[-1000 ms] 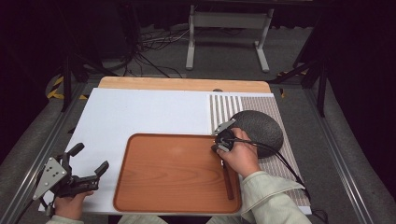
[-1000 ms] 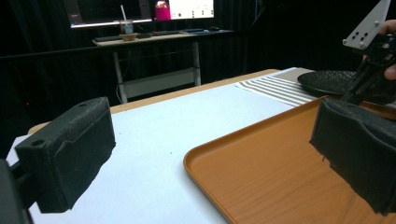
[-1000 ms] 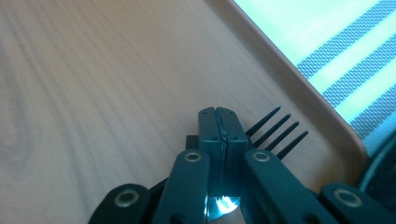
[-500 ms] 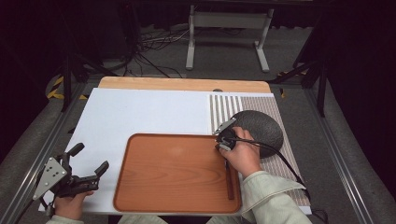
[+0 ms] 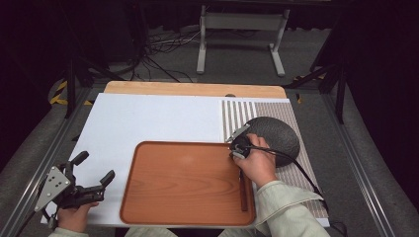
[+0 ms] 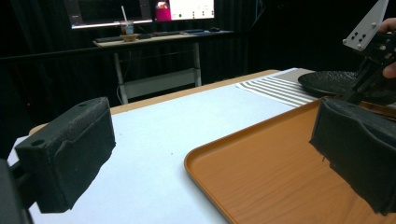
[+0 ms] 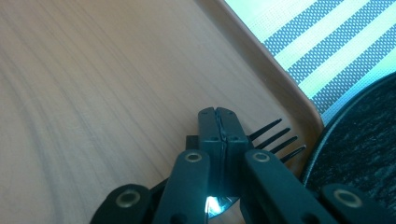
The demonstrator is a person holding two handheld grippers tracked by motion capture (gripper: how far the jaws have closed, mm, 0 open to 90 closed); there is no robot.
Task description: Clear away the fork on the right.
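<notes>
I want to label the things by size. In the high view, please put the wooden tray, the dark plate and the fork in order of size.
1. wooden tray, largest.
2. dark plate, clearly smaller, partly hidden by the hand.
3. fork, smallest: a thin dark strip on the tray's right side.

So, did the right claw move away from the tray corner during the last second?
No. The right claw stays at the far right corner of the tray, beside the dark plate, shut on the fork.

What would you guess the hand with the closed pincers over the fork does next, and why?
Probably lift the fork slightly. The right gripper looks shut on it at the wooden tray's far right corner, tines pointing at the dark plate just beyond the rim; it must clear that rim first.
</notes>
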